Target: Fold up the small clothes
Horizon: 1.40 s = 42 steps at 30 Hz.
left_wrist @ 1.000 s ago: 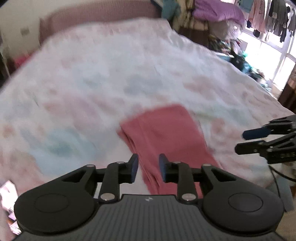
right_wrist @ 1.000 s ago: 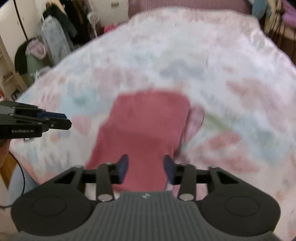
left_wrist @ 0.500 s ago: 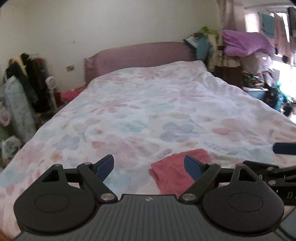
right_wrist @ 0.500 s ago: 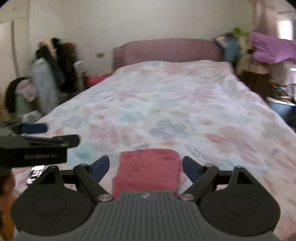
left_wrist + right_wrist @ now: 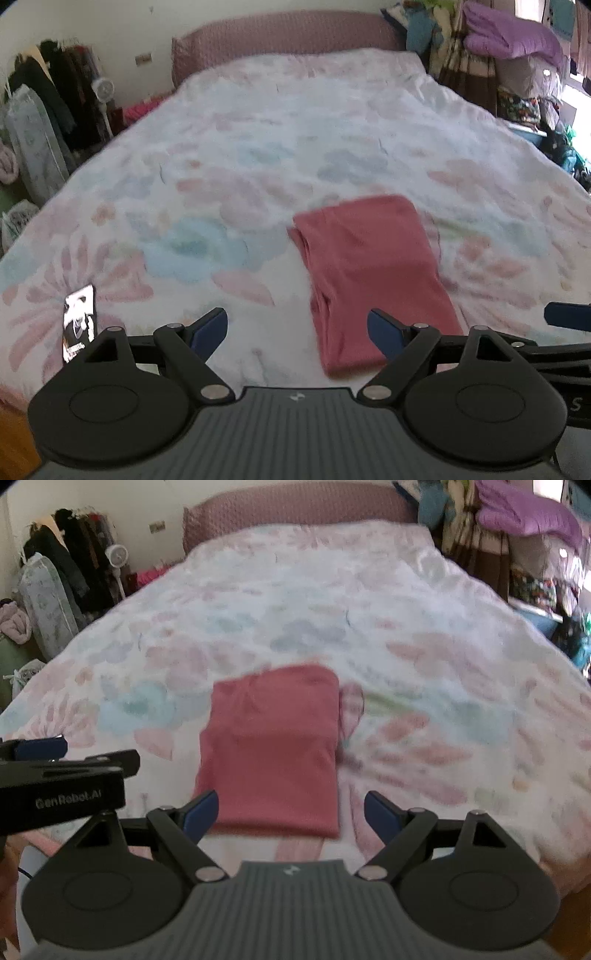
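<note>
A folded dusty-red garment [image 5: 373,273] lies flat on the floral bedspread [image 5: 280,155] near the bed's front edge. My left gripper [image 5: 297,332] hovers open just short of the garment's near left corner, with nothing between its blue pads. In the right wrist view the same garment [image 5: 273,753] lies straight ahead. My right gripper [image 5: 291,814] is open, its pads spread about as wide as the cloth's near edge and not touching it. The left gripper [image 5: 40,747] shows at that view's left edge. One blue fingertip of the right gripper pokes in at the right of the left wrist view.
A dark phone or card [image 5: 79,323] lies on the bedspread at the near left. A pink headboard [image 5: 280,40] stands at the far end. Hanging clothes and a fan [image 5: 103,88] line the left wall. Piled laundry and a purple quilt [image 5: 513,37] stand on the right.
Both grippers opened wide from a narrow gap and drew back from the red garment, which stays folded on the bed. The views tipped up toward the headboard, then down again.
</note>
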Available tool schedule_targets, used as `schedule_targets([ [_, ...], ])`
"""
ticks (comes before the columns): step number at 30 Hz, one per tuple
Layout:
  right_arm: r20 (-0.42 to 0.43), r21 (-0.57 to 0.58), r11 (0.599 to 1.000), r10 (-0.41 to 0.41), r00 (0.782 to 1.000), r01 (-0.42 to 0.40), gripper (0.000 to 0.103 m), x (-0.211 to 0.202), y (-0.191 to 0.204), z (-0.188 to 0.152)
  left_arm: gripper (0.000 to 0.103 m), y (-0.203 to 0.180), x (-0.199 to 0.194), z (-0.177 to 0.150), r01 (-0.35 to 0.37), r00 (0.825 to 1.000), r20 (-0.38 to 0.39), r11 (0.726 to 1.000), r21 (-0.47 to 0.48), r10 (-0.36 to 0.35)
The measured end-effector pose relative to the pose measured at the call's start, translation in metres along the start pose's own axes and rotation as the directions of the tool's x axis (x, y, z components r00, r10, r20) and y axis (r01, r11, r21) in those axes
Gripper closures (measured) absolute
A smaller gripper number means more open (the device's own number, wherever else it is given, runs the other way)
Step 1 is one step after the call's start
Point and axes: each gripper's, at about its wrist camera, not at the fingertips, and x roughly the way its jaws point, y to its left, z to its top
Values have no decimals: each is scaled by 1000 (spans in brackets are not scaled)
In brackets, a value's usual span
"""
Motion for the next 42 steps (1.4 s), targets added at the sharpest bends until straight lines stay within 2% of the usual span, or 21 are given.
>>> schedule_targets([
  [8,-50,-19,1000,-20,999,19,21,-3,3,-24,3,-7,1,-23,-6,998,-56,1000,18,7],
  [13,-75,-4,1000,-21,997,21,21,-5,-2,-34,3,-7,-4,-28,-18,998,-53,1000,24,19],
  [42,-63,-18,999,-31,998,29,21,-7,-3,-33,3,-5,-10,-27,-36,999,-36,999,17,37],
])
